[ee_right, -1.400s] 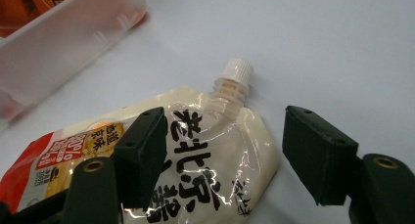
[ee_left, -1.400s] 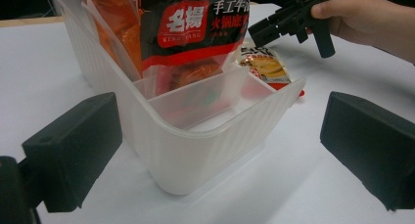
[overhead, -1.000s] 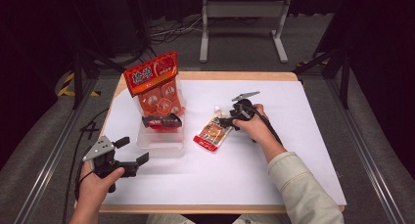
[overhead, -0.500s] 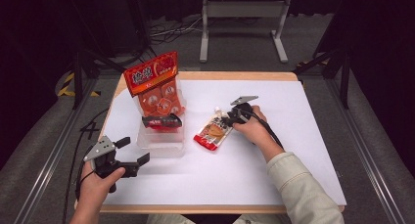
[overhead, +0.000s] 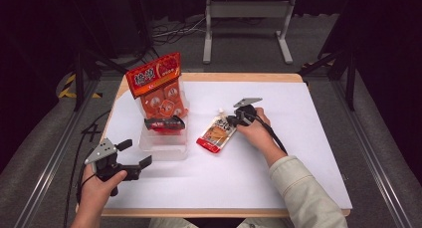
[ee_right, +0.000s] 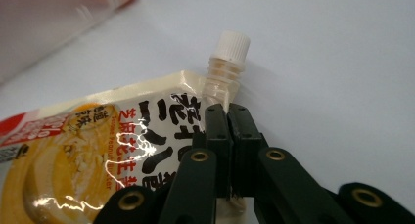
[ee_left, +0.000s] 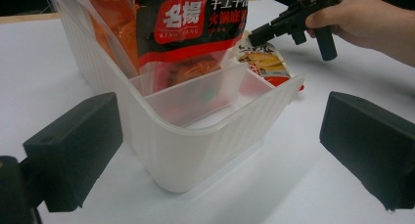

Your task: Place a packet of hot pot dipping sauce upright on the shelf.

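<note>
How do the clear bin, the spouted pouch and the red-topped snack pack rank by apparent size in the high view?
1. Clear bin
2. Red-topped snack pack, close behind; it stands inside the bin, so this is unsure
3. Spouted pouch, smallest

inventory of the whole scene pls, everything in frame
White sheet over the wooden table: 1, white, centre.
Clear ribbed plastic bin: 1, translucent, table left.
Tall red-orange snack bag: 1, upright in bin.
Black-and-red sauce packet: 1, in bin, in front of the bag.
Spouted sauce pouch with white cap: 1, cream, yellow and red, flat right of bin.
Metal stand: 1, grey, floor behind table.
Left gripper: 1, black, open, near bin's front.
Right gripper: 1, black, shut on pouch's top edge, below the spout.
</note>
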